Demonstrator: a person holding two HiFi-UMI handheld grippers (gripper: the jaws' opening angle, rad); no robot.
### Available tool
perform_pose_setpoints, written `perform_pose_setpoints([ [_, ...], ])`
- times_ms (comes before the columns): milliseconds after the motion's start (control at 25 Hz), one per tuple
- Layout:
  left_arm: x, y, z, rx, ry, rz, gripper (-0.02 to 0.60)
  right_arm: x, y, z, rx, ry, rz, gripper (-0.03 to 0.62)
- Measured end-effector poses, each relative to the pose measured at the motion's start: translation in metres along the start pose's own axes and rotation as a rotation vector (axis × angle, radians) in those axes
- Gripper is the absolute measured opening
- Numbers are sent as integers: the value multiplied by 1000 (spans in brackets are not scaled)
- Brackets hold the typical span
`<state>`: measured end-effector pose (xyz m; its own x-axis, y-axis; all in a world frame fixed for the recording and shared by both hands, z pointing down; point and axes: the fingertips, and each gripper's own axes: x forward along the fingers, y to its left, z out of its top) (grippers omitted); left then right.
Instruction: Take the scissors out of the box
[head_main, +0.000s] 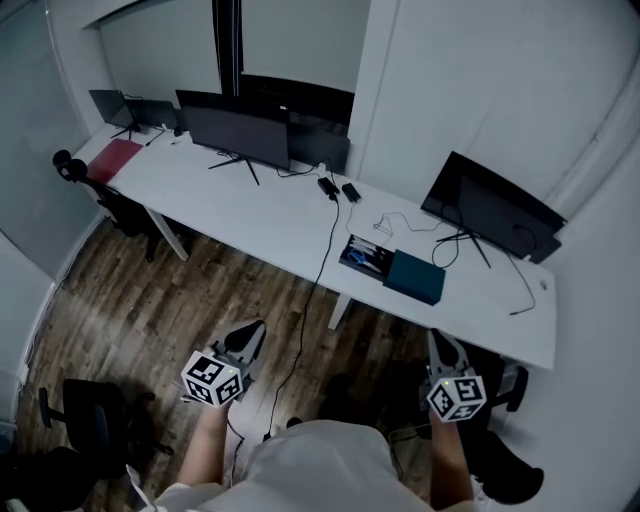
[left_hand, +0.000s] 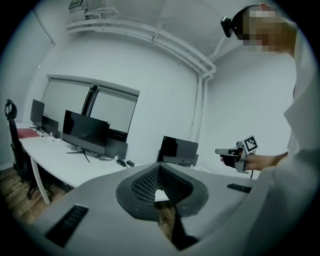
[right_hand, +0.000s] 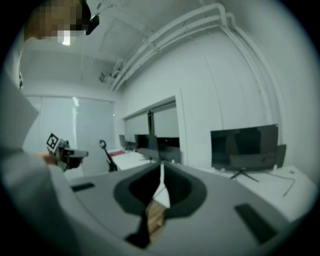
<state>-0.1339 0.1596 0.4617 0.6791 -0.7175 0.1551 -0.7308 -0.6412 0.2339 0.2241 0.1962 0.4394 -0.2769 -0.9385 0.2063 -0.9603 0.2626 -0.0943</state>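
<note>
On the white desk (head_main: 250, 215) lies an open box (head_main: 372, 250); something blue in it looks like the scissors (head_main: 357, 260), too small to make out. A teal lid (head_main: 415, 277) rests right of the box. I stand back from the desk, over the wooden floor. My left gripper (head_main: 250, 332) and right gripper (head_main: 438, 342) both point toward the desk, well short of the box. The left gripper (left_hand: 159, 167) has its jaws together and empty. The right gripper (right_hand: 161, 166) is shut too, with nothing in it. Each gripper view shows the other gripper (left_hand: 227, 151) (right_hand: 75, 154) held level.
Monitors stand along the desk's back: one at the right (head_main: 490, 210), a pair in the middle (head_main: 240, 130). Cables trail over the desk edge to the floor (head_main: 318, 270). A red folder (head_main: 115, 158) lies far left. Black chairs stand at the left (head_main: 120, 205) and lower left (head_main: 90, 420).
</note>
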Motion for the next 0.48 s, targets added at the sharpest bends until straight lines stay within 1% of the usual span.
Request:
perform_pose_setpoints([
  [200, 30, 19, 9, 1, -6, 42, 32, 50, -17, 7, -8, 7, 49, 37],
  [480, 81, 33, 15, -13, 10, 71, 32, 109, -52, 17, -9, 30, 97, 38],
])
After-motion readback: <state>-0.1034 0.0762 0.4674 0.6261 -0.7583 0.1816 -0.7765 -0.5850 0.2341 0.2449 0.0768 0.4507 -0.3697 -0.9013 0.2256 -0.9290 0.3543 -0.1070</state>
